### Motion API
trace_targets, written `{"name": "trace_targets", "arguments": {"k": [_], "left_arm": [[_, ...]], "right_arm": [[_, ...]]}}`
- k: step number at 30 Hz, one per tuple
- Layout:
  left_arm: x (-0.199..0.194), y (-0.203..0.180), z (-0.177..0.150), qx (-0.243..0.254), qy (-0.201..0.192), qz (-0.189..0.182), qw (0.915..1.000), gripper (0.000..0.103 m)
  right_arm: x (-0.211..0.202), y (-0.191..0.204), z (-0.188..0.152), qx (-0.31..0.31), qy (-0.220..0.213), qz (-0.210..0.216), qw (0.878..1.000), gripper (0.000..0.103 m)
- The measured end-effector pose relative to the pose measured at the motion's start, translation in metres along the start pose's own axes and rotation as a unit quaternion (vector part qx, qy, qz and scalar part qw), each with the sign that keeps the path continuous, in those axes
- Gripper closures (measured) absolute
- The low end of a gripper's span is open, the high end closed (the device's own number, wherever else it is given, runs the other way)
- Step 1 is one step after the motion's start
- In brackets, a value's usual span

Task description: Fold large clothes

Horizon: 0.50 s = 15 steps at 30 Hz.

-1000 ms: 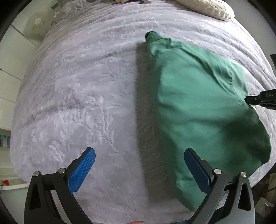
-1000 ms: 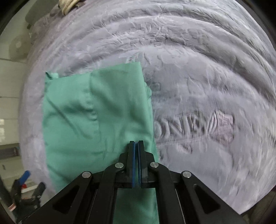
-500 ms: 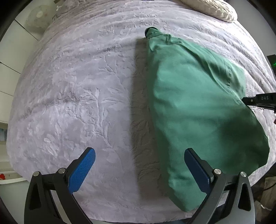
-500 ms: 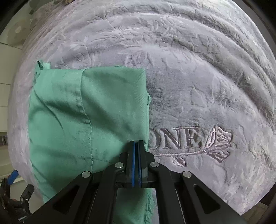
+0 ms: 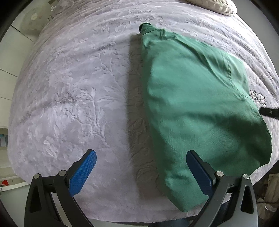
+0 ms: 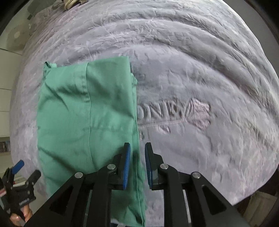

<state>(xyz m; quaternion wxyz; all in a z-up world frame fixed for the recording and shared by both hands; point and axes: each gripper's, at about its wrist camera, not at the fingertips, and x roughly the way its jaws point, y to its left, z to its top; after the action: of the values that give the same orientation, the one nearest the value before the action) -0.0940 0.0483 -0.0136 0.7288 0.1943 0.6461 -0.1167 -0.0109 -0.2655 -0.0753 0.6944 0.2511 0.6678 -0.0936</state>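
A green garment, folded into a long panel, lies on the grey bedspread. My left gripper is open and empty above the spread, with its right finger over the garment's near left edge. In the right wrist view the garment lies left of centre. My right gripper is open, its jaws a small way apart, and the garment's right edge runs between them. The right gripper's tip shows in the left wrist view at the garment's right edge.
A cream knitted cushion lies at the far end of the bed. Embossed lettering with a flower marks the spread to the right of the garment. The left gripper and the hand that holds it show beyond the bed's near left edge.
My right gripper has opened and let go of the garment's edge, which now lies loose between its jaws. The left gripper stays open and has barely moved.
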Motion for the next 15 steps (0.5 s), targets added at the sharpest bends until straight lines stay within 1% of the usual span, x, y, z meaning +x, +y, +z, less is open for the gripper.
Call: {"name": "trace_targets", "arguments": {"k": [1,3,4,5,9,10,12,13,15], "left_arm": [[0.000,0.001,0.001,-0.002,0.003,0.002,1.0000,0.000],[-0.003,0.002,0.003,-0.006,0.004,0.010,0.9999,0.000],[-0.006,0.002,0.004,-0.009,0.002,0.014,0.9999,0.000],[-0.008,0.002,0.005,-0.010,-0.001,0.016,0.9998,0.000],[-0.021,-0.001,0.012,-0.015,-0.013,0.014,0.9997,0.000],[-0.023,-0.003,0.013,-0.014,-0.017,0.014,0.9997,0.000],[-0.029,-0.005,0.015,-0.013,-0.025,0.012,0.9995,0.000],[-0.032,-0.007,0.016,-0.012,-0.027,0.011,0.9995,0.000],[-0.036,-0.009,0.017,-0.011,-0.032,0.008,0.9994,0.000]], "right_arm": [[-0.003,0.001,-0.005,0.000,0.002,-0.001,1.000,0.081],[-0.011,0.004,-0.013,-0.002,0.003,-0.008,1.000,0.060],[-0.015,0.007,-0.017,-0.005,0.001,-0.009,1.000,0.033],[-0.021,0.009,-0.018,-0.011,-0.003,-0.008,1.000,0.020],[-0.046,0.032,-0.025,-0.049,-0.031,-0.015,0.998,0.019],[-0.050,0.037,-0.027,-0.054,-0.036,-0.017,0.998,0.016],[-0.056,0.046,-0.027,-0.060,-0.046,-0.023,0.997,0.004],[-0.059,0.050,-0.027,-0.062,-0.055,-0.024,0.996,0.000],[-0.063,0.056,-0.026,-0.062,-0.065,-0.029,0.996,0.000]]}}
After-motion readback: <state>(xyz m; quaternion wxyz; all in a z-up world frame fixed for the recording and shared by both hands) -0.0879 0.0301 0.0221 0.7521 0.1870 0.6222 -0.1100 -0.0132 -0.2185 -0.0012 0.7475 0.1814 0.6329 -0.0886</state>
